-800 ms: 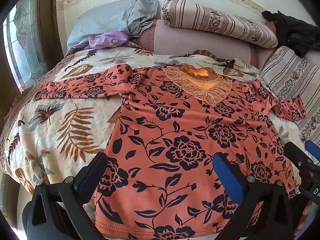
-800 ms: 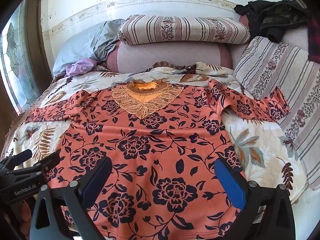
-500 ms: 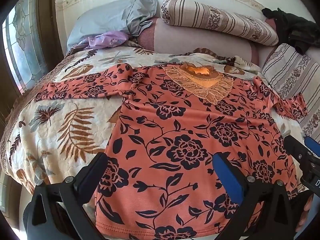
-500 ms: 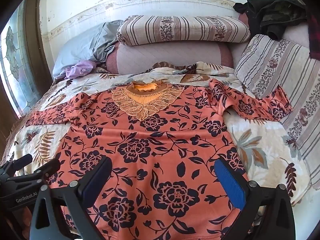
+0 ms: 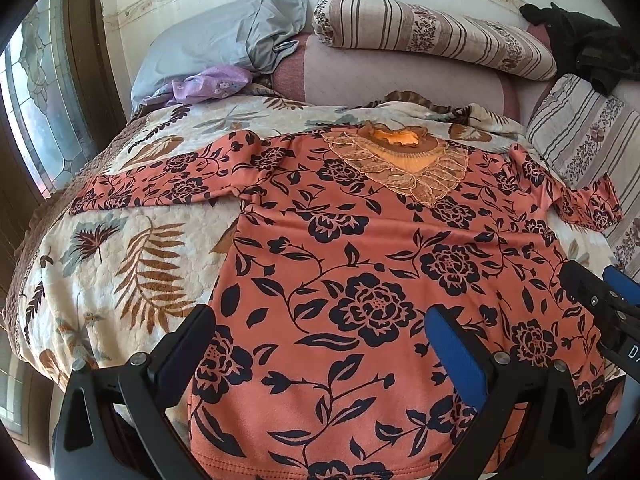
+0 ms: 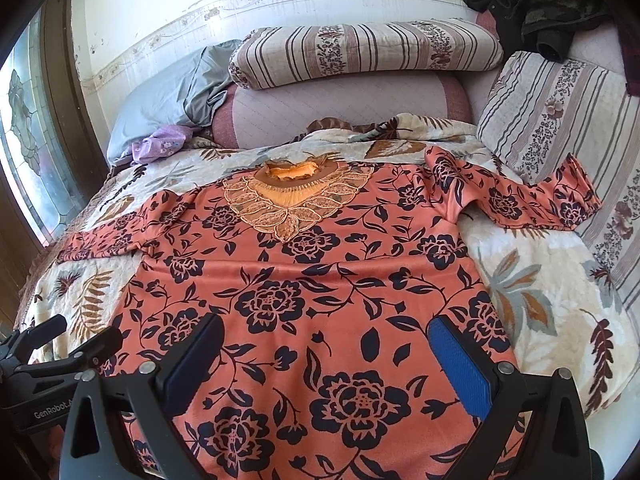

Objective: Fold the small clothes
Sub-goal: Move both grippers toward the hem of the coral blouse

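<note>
An orange top with dark flowers lies flat on the bed, front up, lace collar at the far end and both sleeves spread out. It also shows in the right wrist view. My left gripper is open and empty, above the hem at the near left part of the top. My right gripper is open and empty, above the near right part of the hem. Each gripper shows at the edge of the other's view: the right one, the left one.
The bed has a cream leaf-print quilt. Striped pillows and a grey pillow lie at the headboard. A purple cloth lies far left, dark clothes far right. A window is left.
Both grippers have drifted slightly, so the top sits a little lower and closer in both views. The top has not moved, and both grippers stay open.
</note>
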### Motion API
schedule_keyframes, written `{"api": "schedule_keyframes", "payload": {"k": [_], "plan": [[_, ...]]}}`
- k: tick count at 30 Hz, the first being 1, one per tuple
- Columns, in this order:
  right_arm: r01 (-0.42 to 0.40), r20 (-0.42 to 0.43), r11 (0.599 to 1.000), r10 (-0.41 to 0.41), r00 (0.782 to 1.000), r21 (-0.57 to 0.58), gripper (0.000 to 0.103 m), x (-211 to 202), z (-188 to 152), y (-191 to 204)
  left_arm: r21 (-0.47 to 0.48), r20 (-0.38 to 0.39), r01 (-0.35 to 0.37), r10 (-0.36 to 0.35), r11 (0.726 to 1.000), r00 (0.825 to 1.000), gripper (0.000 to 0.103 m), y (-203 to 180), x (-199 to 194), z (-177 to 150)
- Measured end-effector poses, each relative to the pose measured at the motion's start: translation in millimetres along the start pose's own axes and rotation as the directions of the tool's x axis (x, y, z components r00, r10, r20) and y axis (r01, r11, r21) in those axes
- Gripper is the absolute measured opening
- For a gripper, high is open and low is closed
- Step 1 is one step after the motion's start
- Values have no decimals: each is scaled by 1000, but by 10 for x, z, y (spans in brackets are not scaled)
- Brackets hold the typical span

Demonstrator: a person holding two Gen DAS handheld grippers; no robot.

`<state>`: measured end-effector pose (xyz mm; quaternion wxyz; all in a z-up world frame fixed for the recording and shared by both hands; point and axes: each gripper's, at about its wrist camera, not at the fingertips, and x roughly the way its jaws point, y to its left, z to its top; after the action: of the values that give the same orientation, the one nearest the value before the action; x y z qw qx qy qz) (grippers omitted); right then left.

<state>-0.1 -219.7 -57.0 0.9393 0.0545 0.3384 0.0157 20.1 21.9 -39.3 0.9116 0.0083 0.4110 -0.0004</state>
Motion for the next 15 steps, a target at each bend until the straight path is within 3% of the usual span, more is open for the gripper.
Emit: {"api": "schedule_keyframes", "payload": {"k": [8,15], "plan": [[-12,4,1000,12,1000,-8,103,118,65,-48,24,-7,2,-1,1000,1000,103,-113,102,70],[-6,-55,1000,6,998,-12,103,268,51,-72,42,-27,4,-3,999,1000,103,-232,256,132]]}}
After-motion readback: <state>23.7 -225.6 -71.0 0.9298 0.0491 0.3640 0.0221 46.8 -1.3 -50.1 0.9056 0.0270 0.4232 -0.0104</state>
